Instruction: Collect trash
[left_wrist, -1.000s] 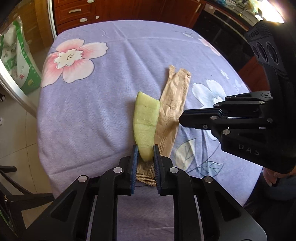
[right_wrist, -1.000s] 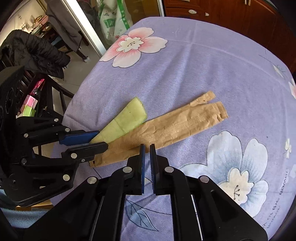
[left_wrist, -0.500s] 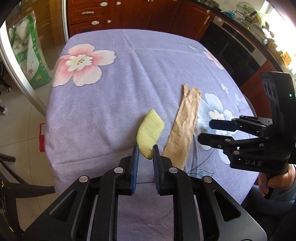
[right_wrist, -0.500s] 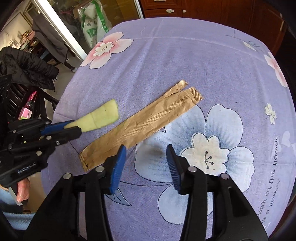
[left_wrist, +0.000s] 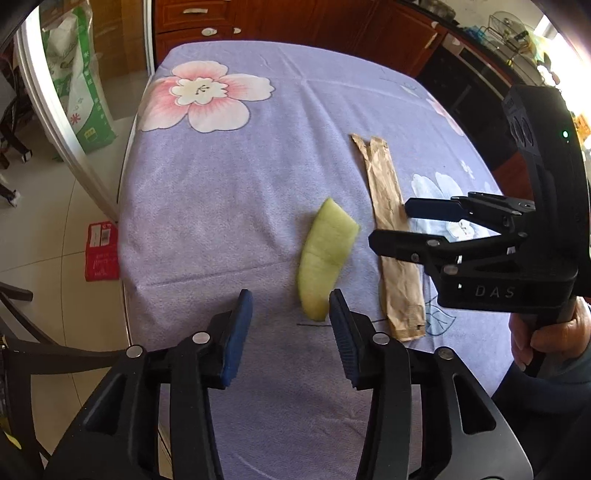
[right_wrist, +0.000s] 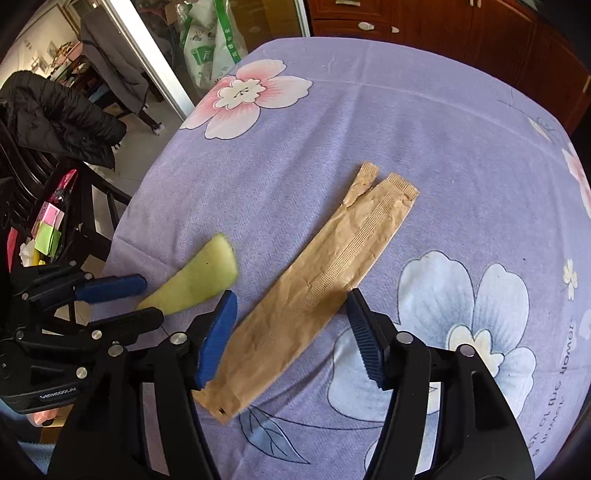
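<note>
Left wrist view: the left gripper (left_wrist: 291, 317) is spread wide, holding nothing; the peel (left_wrist: 325, 258) sits just ahead of its right finger, over the cloth (left_wrist: 229, 192), contact unclear. Right wrist view: the right gripper (right_wrist: 291, 325) is spread wide astride the wrapper (right_wrist: 325, 277), which lies flat on the cloth.

— What sits between the right claw (right_wrist: 291, 332)'s pads?
— A long brown paper wrapper (right_wrist: 325, 280), flat on the purple flowered surface (right_wrist: 369, 122); the jaws gape wide over its lower half.
— And the left claw (right_wrist: 129, 299)?
— Spread too, with a pale green melon slice (right_wrist: 195, 280) at its tips.
</note>
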